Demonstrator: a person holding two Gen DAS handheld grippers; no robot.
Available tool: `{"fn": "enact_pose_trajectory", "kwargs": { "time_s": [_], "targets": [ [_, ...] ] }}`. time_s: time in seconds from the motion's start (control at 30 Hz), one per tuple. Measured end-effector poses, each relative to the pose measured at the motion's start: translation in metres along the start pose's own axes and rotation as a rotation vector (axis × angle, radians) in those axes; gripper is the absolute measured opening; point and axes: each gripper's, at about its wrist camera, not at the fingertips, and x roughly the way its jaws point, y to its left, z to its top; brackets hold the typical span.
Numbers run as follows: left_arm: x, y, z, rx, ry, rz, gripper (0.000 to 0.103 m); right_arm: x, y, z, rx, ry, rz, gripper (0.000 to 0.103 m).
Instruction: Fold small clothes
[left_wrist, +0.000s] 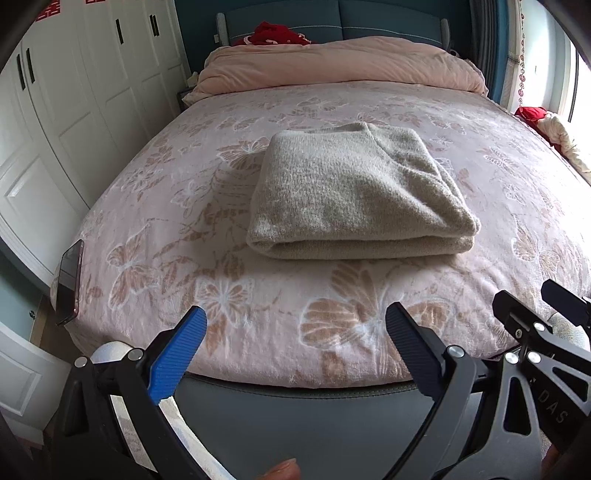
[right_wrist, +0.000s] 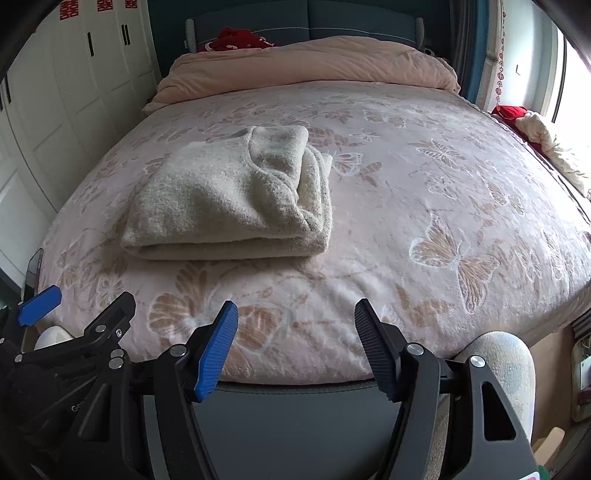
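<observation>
A beige knitted garment (left_wrist: 354, 192) lies folded into a thick rectangle on the pink butterfly-patterned bed (left_wrist: 155, 206). It also shows in the right wrist view (right_wrist: 229, 199), left of centre. My left gripper (left_wrist: 295, 321) is open and empty, above the bed's near edge, short of the garment. My right gripper (right_wrist: 295, 314) is open and empty, also at the near edge, to the right of the garment. The right gripper's frame shows at the right edge of the left wrist view (left_wrist: 546, 332). The left gripper shows at the left of the right wrist view (right_wrist: 74, 332).
A phone (left_wrist: 70, 280) leans at the bed's left edge. A pink duvet (left_wrist: 340, 62) is bunched at the headboard with a red item (left_wrist: 277, 35) behind it. White wardrobes (left_wrist: 74, 92) stand on the left. Red and cream cloth (right_wrist: 535, 133) lies at the right by the window.
</observation>
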Motion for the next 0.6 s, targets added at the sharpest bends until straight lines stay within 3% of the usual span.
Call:
{"fn": "enact_pose_trajectory", "kwargs": {
  "time_s": [0.6],
  "targets": [
    [0.0002, -0.0012, 0.0008, 0.001, 0.011, 0.02, 0.095, -0.0025, -0.0017, -0.0025, 0.018, -0.016, -0.011, 0.064]
  ]
}}
